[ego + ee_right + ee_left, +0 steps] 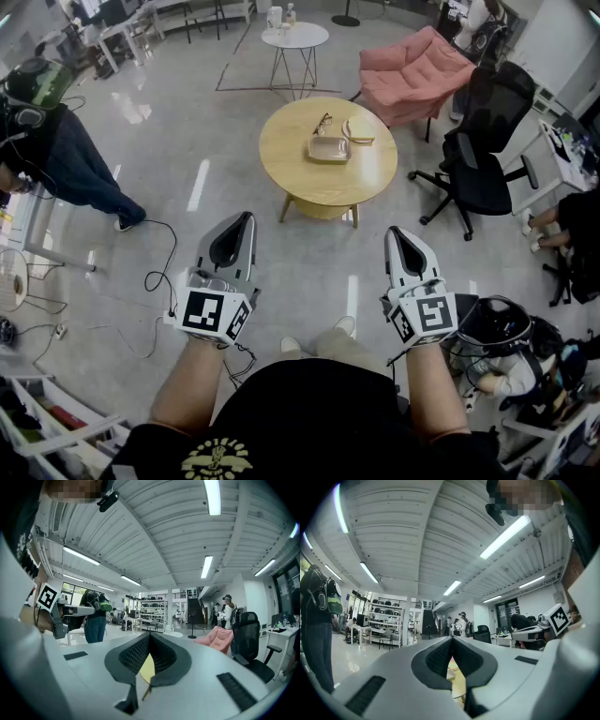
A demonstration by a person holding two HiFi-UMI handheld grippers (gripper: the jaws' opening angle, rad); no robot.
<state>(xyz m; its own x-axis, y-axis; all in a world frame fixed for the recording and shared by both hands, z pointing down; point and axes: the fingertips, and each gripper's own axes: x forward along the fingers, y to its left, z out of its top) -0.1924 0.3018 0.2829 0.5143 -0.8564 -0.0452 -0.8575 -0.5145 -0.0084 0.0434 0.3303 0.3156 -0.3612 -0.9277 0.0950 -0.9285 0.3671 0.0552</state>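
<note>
A round wooden table [375,173] stands well ahead of both grippers and out of reach. A pink armchair [417,70] sits beyond it, and a black office chair [483,155] is ahead and to the right of the right gripper [394,232]. The person holds the left gripper [246,217] and the right one side by side at waist height, both pointing at the table. In each gripper view the jaws meet at the tips with nothing clamped, and only the tabletop shows through the gap behind them. A shallow tray [328,149] lies near the table's middle, straight ahead between the two grippers. A pair of glasses [322,123] rests just beyond it. A good reach for the tray probably means walking closer first and stepping clear of the floor cable [155,281] left of the left gripper. The jaws should be parted before the tips arrive, with both tools kept level and low.
</note>
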